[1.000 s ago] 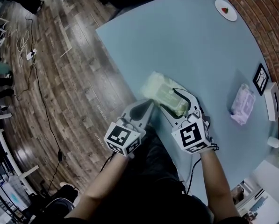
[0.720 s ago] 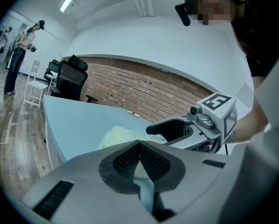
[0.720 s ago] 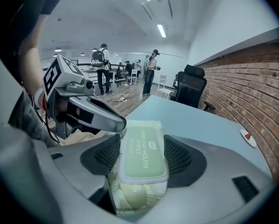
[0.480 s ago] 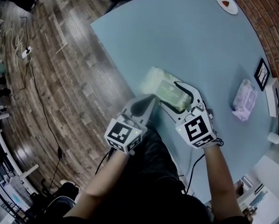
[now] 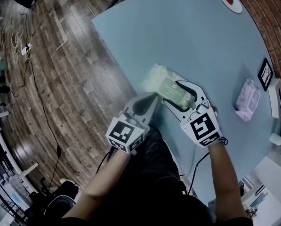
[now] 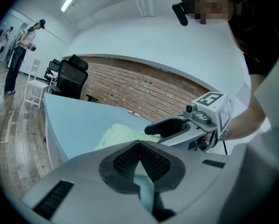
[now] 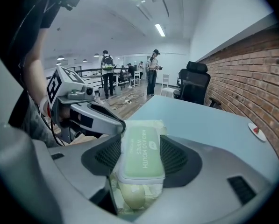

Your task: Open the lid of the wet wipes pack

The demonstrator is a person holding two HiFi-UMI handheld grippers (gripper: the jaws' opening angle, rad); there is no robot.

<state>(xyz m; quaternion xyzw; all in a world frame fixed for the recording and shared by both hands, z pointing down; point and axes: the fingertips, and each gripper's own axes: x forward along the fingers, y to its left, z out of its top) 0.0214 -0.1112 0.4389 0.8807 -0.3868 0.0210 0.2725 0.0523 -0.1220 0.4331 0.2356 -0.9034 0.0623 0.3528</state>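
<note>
A pale green wet wipes pack (image 5: 164,85) lies near the table's near edge, its flat lid (image 7: 141,146) facing up and closed. My right gripper (image 5: 172,93) straddles the pack from the near side. Its jaws are closing, with the lid between the pads and touching both. My left gripper (image 5: 152,98) is shut with nothing in it. Its tip rests by the pack's near left edge. The left gripper view shows the pack (image 6: 118,134) past the shut left gripper (image 6: 139,146), and the right gripper (image 6: 163,126) over it.
The blue table (image 5: 201,41) ends just left of the pack, above a wooden floor (image 5: 60,79). A purple pack (image 5: 247,98), a small framed picture (image 5: 264,74) and a white box (image 5: 275,98) lie at the right. A white plate (image 5: 230,1) sits far off.
The right gripper has turned slightly around the pack. The pack and the left gripper have kept their places.
</note>
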